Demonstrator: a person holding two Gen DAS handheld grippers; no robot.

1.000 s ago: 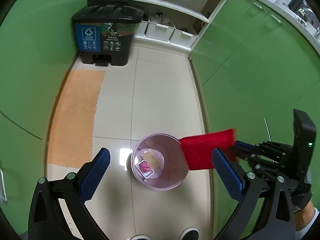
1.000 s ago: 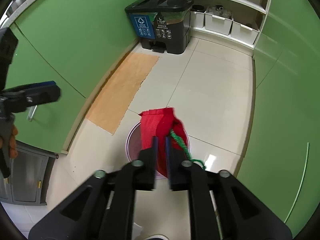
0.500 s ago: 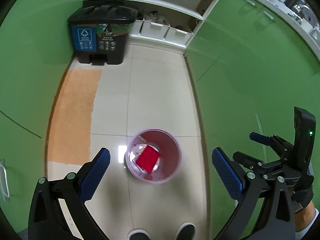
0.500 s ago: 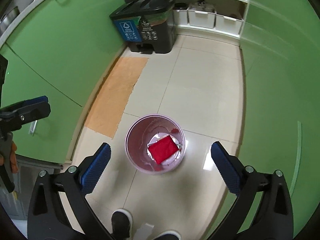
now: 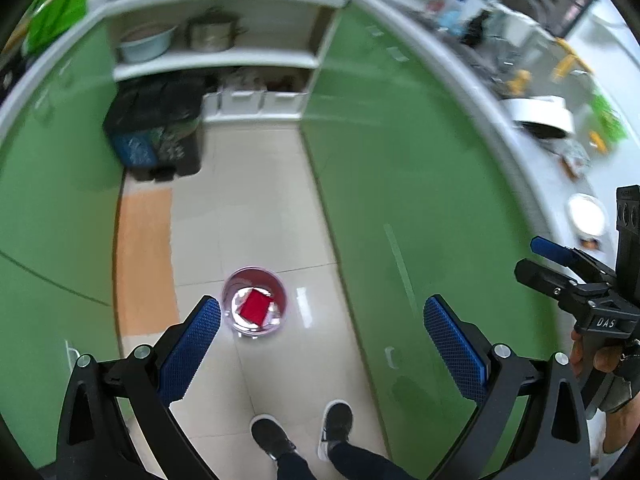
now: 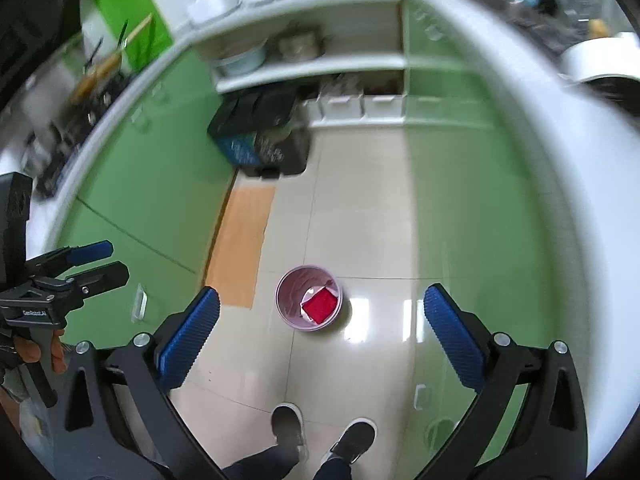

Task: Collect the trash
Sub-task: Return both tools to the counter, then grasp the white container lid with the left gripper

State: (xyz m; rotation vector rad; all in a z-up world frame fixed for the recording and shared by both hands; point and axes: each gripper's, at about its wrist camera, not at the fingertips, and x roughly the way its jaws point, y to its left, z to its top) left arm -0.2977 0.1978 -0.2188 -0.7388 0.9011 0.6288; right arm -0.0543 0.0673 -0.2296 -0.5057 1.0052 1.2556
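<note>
A small pink waste bin [image 5: 255, 305] [image 6: 309, 303] stands on the tiled floor far below both grippers. A red cloth-like piece of trash [image 5: 255, 305] [image 6: 319, 305] lies inside it. My left gripper [image 5: 322, 330] is open and holds nothing; it also shows at the left edge of the right wrist view [image 6: 96, 262]. My right gripper [image 6: 322, 322] is wide open with nothing between its fingers; it also shows at the right edge of the left wrist view [image 5: 540, 258], held by a hand.
Green cabinets line both sides of the narrow kitchen aisle. A black pedal bin [image 5: 154, 132] [image 6: 260, 136] stands at the far end under white shelves. An orange mat [image 5: 144, 256] lies on the floor. The person's shoes [image 5: 304, 432] are below. The cluttered counter [image 5: 532, 92] runs along the right.
My right gripper let go of the red cloth, which dropped into the pink bin. Both grippers then rose high above the floor, so the bin looks much smaller and the counters come into view.
</note>
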